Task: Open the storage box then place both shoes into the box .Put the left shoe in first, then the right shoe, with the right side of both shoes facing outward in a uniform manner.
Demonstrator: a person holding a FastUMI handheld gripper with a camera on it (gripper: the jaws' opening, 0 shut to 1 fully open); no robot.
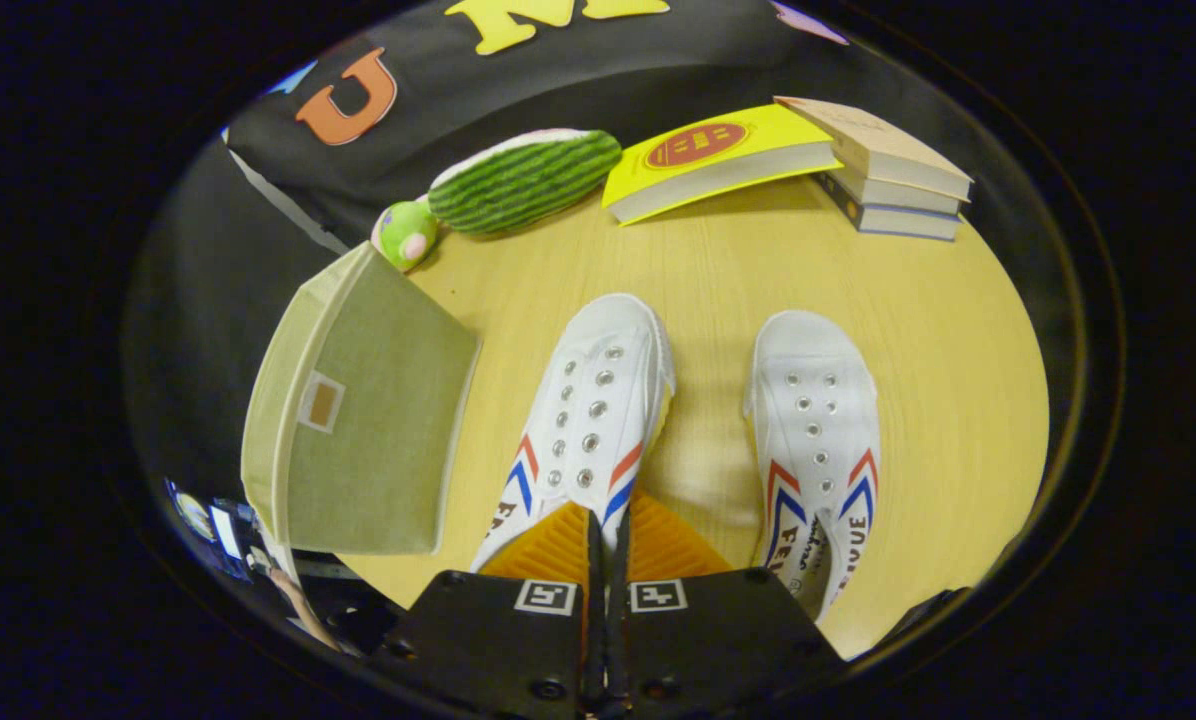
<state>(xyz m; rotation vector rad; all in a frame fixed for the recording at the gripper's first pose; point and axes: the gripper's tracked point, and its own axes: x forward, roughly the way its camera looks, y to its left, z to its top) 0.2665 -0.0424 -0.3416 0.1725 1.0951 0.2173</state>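
Wood-look counter (pixel 718 280) with a black cloth wall behind, so we've got decent room to work. Our gripper (pixel 608 525) hangs over the left-hand shoe (pixel 588 420) with its jaws pressed together, pinching nothing. The other shoe (pixel 818 440) sits beside it, a gap between them. Both look like light canvas slip-ons, soft uppers and floppy sides, so we'd guess the heel rim or tongue edge is the best grab. The fabric storage box (pixel 358 420) sits just left of the shoes, lid closed, so what's inside is hidden. It looks soft-walled and may slide when we lift the flap. Books (pixel 718 160) and a plush toy (pixel 523 180) sit beyond.
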